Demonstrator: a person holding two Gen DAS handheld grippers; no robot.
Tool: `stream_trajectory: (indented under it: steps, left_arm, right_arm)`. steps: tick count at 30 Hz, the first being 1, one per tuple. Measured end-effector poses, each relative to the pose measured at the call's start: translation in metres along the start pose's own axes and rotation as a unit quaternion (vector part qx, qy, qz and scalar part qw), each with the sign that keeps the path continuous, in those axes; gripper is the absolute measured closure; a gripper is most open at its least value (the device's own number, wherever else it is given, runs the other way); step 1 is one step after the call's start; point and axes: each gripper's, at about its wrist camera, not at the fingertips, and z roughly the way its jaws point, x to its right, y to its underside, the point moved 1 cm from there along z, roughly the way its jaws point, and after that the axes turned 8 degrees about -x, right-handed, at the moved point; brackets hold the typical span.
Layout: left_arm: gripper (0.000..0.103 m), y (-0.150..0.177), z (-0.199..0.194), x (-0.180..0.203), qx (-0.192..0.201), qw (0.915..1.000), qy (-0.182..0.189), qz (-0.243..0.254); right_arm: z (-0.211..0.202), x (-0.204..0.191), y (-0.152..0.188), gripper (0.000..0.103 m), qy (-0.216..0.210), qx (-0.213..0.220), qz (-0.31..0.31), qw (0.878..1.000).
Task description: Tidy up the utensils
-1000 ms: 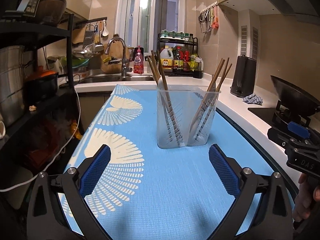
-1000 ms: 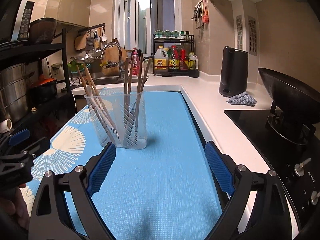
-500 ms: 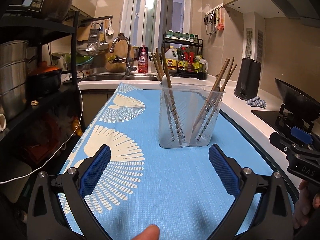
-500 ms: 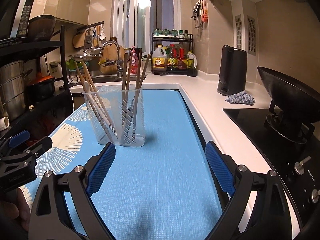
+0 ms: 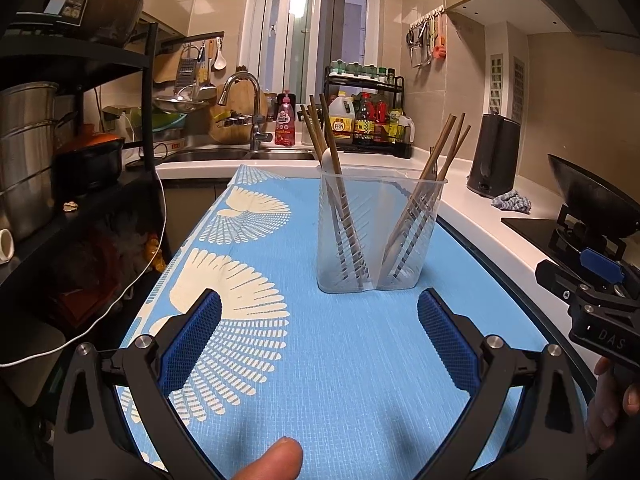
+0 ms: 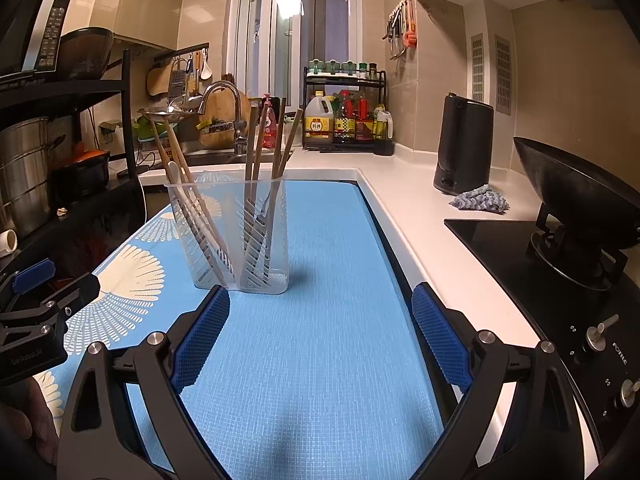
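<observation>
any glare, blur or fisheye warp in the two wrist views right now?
Left wrist view: the window shows a blown-out bright spot, edges bow strongly, a blurred fingertip intrudes at the bottom; the clear utensil holder is sharp. Right wrist view: warm dim light, dark vignette in the corners, holder casts a soft shadow on the blue mat.

1. Bare blue mat (image 5: 340, 360) lies open between both wide-spread grippers and the clear utensil holder (image 5: 380, 236).
2. Chopsticks (image 6: 260, 148) lean outward above its rim, crowding entry from overhead.
</observation>
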Motion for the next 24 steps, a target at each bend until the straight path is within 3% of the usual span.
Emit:
stream_trajectory:
  steps: [24]
  left_arm:
    - [0.007, 0.0006, -0.0018, 0.0018, 0.003, 1.0000, 0.008, -0.003]
  right_arm:
    - [0.0002, -0.0001, -0.0006, 0.011, 0.000, 0.003, 0.000, 1.000]
